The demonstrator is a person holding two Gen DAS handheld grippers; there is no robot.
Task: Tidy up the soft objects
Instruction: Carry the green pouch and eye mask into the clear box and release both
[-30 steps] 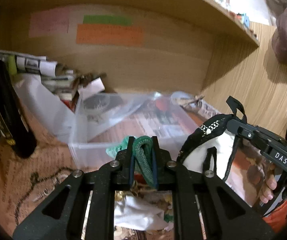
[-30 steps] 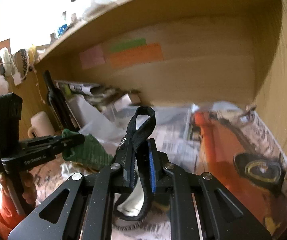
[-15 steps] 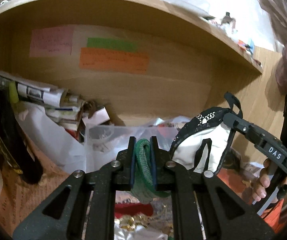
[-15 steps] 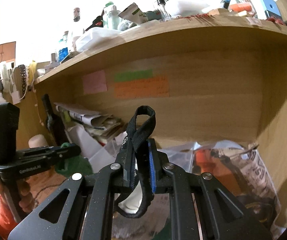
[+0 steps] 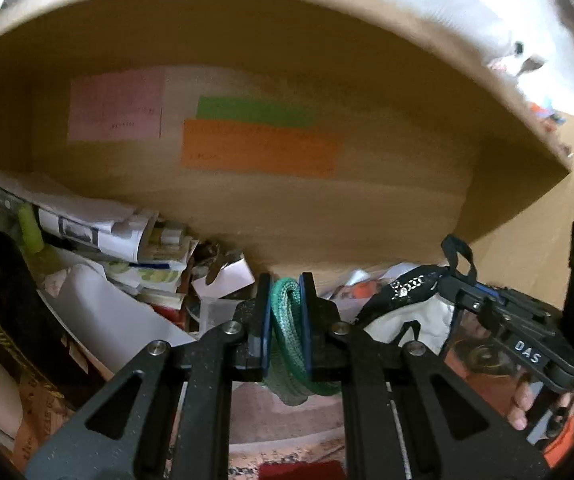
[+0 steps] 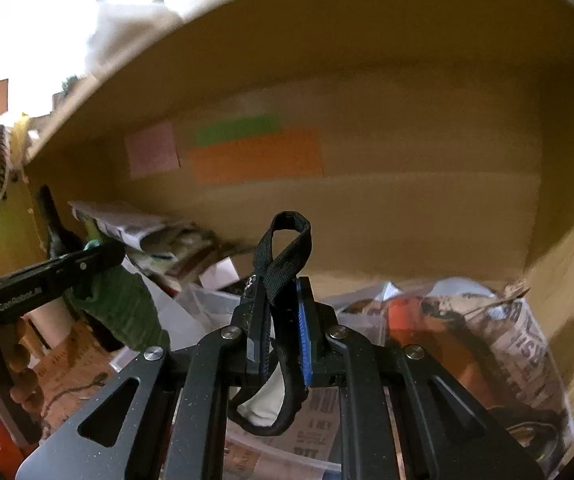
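My left gripper (image 5: 285,280) is shut on a green knitted cloth (image 5: 287,344) that hangs down between its jaws; the cloth also shows in the right wrist view (image 6: 125,312). My right gripper (image 6: 281,284) is shut on the black strap (image 6: 285,248) of a white and black fabric item (image 6: 261,404) that hangs below it. In the left wrist view this item (image 5: 403,312) hangs at the right, beside the green cloth. Both grippers are held up in front of a wooden shelf compartment.
The back wall carries pink (image 5: 115,104), green (image 5: 255,112) and orange (image 5: 259,148) paper labels. Stacked newspapers (image 5: 87,220) and a dark bottle (image 5: 3,320) stand at the left. A clear plastic bin (image 6: 223,304) and crumpled newspaper (image 6: 519,344) lie on the shelf floor.
Both grippers have risen and tilted upward toward the shelf wall, each still holding its cloth. The clear bin has dropped low in both views.
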